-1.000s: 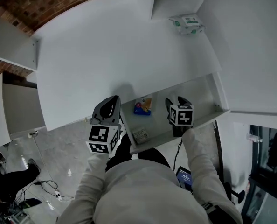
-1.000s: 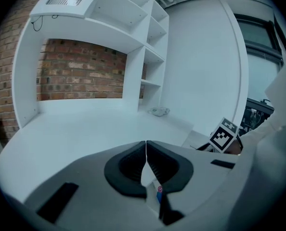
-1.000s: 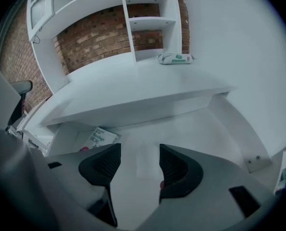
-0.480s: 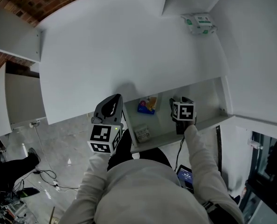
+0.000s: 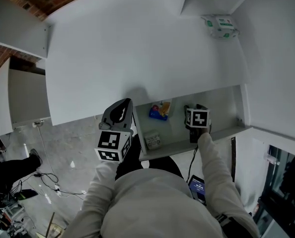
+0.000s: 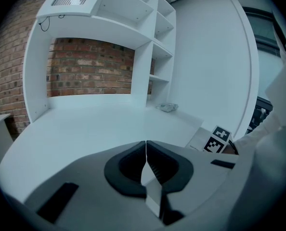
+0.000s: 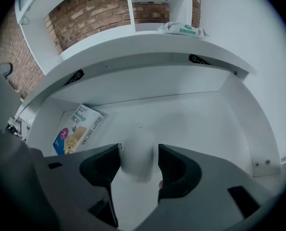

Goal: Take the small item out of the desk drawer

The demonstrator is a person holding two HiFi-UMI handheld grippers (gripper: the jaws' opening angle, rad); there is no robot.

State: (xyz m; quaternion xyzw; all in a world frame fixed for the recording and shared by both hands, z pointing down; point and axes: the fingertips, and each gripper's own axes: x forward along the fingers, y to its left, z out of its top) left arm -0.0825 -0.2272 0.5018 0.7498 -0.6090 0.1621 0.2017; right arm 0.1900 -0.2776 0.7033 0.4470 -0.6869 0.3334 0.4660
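Note:
The white desk drawer (image 5: 222, 114) stands open under the desk top. My right gripper (image 5: 193, 108) reaches into it, and its jaws press on both sides of a small white item (image 7: 138, 160) just above the drawer floor (image 7: 191, 114). A blue and orange box (image 5: 159, 110) (image 7: 75, 129) lies in the drawer's left part. A small printed packet (image 5: 152, 142) sits near the drawer's front left corner. My left gripper (image 5: 121, 106) (image 6: 146, 146) is shut and empty, hovering at the desk's front edge left of the drawer.
A green and white tissue pack (image 5: 220, 26) (image 7: 180, 29) lies at the back right of the desk top (image 5: 117, 48). White shelves (image 6: 133, 13) rise behind it against a brick wall. Cables (image 5: 43, 177) lie on the grey floor to the left.
The head view has drifted a little. Both grippers keep nearly the same places relative to the drawer, the right one staying inside it.

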